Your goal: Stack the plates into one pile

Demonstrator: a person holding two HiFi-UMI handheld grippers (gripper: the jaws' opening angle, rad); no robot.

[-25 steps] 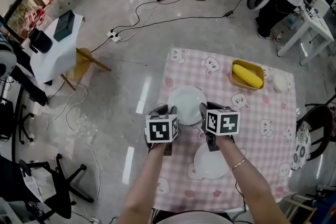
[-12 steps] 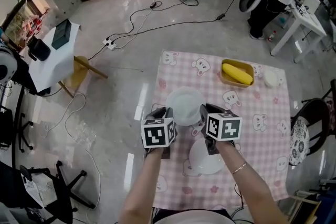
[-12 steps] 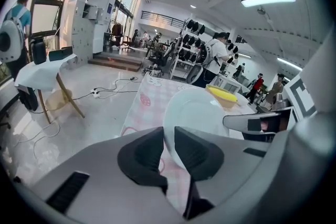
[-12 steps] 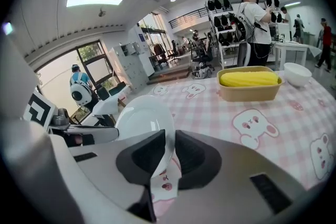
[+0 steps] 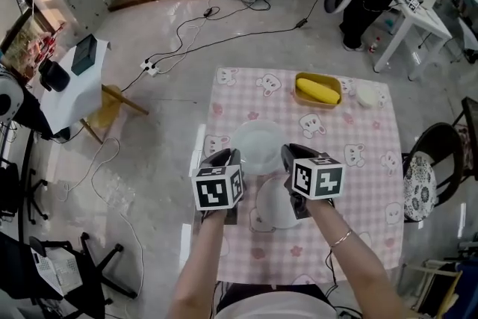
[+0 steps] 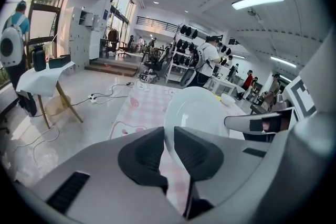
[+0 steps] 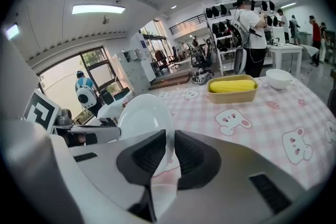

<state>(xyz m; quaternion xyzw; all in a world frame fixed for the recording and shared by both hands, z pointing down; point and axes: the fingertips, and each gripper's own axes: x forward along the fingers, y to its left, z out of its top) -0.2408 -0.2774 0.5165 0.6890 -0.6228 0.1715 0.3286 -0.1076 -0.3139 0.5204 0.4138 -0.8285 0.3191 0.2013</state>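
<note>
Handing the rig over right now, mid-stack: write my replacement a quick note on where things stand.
Claws: the left claw and the right claw have just been closing, each now clamped on an opposite rim of the held plate.
Things: the held plate is off the table. The second plate lies flat on it, nearer the person, by the right claw.
Done: first plate gripped.
Left: carry it over the second plate, set it down, release.

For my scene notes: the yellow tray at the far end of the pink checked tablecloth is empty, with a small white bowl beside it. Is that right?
Not quite. The yellow tray is not empty: it holds a long yellow food item, likely a corn cob, as the right gripper view shows. The small white bowl does stand beside it on the pink checked tablecloth.
</note>
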